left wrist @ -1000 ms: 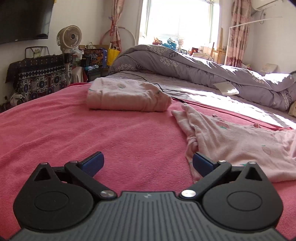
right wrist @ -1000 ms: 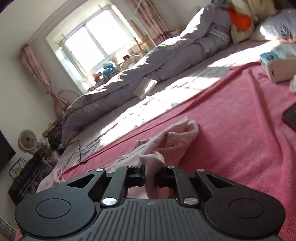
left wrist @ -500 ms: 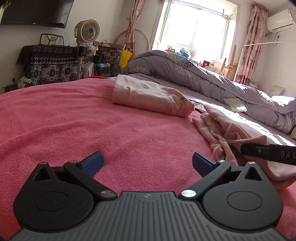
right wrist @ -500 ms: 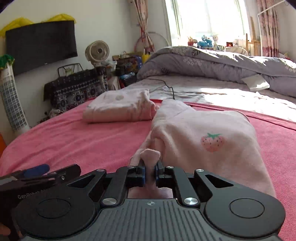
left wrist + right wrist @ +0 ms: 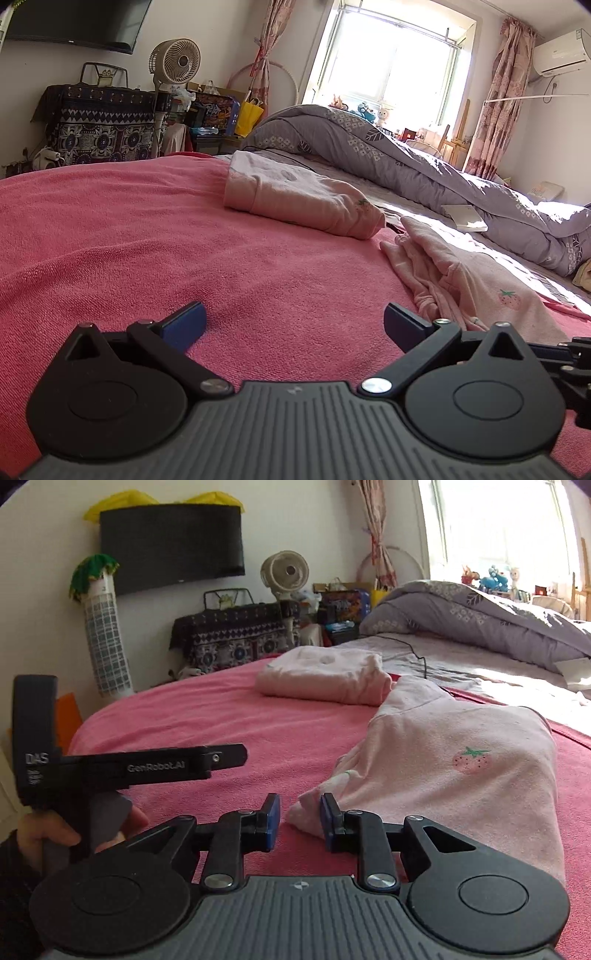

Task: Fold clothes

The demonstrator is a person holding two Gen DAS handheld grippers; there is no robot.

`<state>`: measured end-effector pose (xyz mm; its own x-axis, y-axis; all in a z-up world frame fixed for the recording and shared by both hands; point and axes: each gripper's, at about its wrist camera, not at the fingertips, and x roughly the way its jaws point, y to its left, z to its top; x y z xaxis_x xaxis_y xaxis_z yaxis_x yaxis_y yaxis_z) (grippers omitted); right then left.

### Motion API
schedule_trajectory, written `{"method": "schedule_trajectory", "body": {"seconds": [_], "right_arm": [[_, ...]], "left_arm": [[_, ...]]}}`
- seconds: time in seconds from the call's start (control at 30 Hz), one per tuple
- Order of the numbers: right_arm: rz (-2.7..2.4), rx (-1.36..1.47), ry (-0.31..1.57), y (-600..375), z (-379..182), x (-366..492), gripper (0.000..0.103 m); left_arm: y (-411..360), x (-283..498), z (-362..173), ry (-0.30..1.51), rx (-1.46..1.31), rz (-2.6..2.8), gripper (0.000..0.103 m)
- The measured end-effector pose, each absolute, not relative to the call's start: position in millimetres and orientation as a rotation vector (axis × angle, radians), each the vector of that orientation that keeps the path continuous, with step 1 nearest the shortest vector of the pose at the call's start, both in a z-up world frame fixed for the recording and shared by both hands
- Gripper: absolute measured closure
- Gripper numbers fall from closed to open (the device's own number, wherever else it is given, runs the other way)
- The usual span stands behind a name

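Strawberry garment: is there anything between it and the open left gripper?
Nothing visible. Only bare pink blanket lies between the left gripper and the strawberry garment. The right gripper, jaws opening, is at its near corner.

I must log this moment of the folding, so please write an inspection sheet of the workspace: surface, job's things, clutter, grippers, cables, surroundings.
Surface: pink towel blanket spread on the bed.
Job's things: folded pink garment lying farther back; strawberry-print pink garment folded over, nearer.
Clutter: white paper beside the grey quilt.
Grippers: left gripper open, nothing between its fingers; right gripper opening, the strawberry garment's corner between its fingers, not pressed.
Cables: black cable lying on the grey sheet.
Surroundings: fan, wall television, bright window.
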<state>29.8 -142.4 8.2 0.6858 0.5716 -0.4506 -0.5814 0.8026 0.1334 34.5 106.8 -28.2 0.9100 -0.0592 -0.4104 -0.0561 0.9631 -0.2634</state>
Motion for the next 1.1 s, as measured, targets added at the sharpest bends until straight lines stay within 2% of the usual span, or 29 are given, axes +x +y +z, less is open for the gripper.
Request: {"method": "schedule_trajectory", "body": {"seconds": [0.07, 0.17, 0.23, 0.33, 0.4, 0.53, 0.67, 0.7, 0.77, 0.8, 0.87, 0.93, 0.97, 1.03, 1.1], "right_arm": [[0.61, -0.012, 0.439, -152.5, 14.6, 26.8, 0.07], [0.405, -0.063, 0.431, -154.0, 3.6, 40.3, 0.069], [0.41, -0.139, 0.53, -141.9, -12.6, 52.8, 0.07], [0.677, -0.122, 0.507, -143.3, -4.0, 35.9, 0.075], [0.717, -0.038, 0.5, -165.1, 5.7, 23.7, 0.07], [0.514, -0.025, 0.417, -207.8, 27.7, 18.7, 0.05], [0.261, -0.042, 0.383, -229.4, 41.1, 79.5, 0.05], [0.219, -0.07, 0.418, -228.4, 32.7, 99.9, 0.05], [0.214, -0.147, 0.662, -221.3, -7.0, 146.8, 0.049], [0.208, -0.136, 0.689, -221.1, -16.6, 152.5, 0.048], [0.191, -0.168, 0.692, -215.1, -0.8, 155.4, 0.046], [0.219, -0.133, 0.603, -208.9, 24.8, 151.7, 0.045], [0.254, -0.097, 0.57, -203.3, 33.4, 155.0, 0.039], [0.317, -0.053, 0.565, -184.9, 39.7, 172.6, 0.032], [0.35, -0.069, 0.593, -158.7, 29.2, 197.9, 0.032]], "left_arm": [[108.7, 34.1, -27.1, 0.426, -0.294, -0.002, 0.0], [110.7, 38.1, -20.3, 0.445, -0.336, 0.017, 0.0], [100.6, 43.8, -9.4, 0.443, -0.301, 0.035, 0.0], [70.9, 51.0, 1.8, 0.398, -0.191, -0.029, 0.0], [46.1, 60.0, -0.1, 0.419, -0.092, -0.054, 0.0], [-3.9, 75.8, -23.2, 0.526, 0.222, 0.086, 0.0], [-4.2, 71.2, -26.8, 0.532, 0.241, 0.113, 0.0], [-3.2, 70.2, -27.0, 0.535, 0.234, 0.11, 0.0], [1.6, 66.4, -27.8, 0.54, 0.227, 0.103, 0.0], [4.7, 65.0, -28.5, 0.54, 0.219, 0.094, 0.0], [11.8, 63.6, -27.5, 0.542, 0.188, 0.073, 0.0], [15.4, 63.5, -27.7, 0.542, 0.167, 0.063, 0.0], [15.5, 63.3, -27.8, 0.541, 0.164, 0.06, 0.0], [15.5, 62.9, -28.3, 0.538, 0.161, 0.054, 0.0], [16.1, 62.5, -28.7, 0.535, 0.152, 0.046, 0.0]]}}
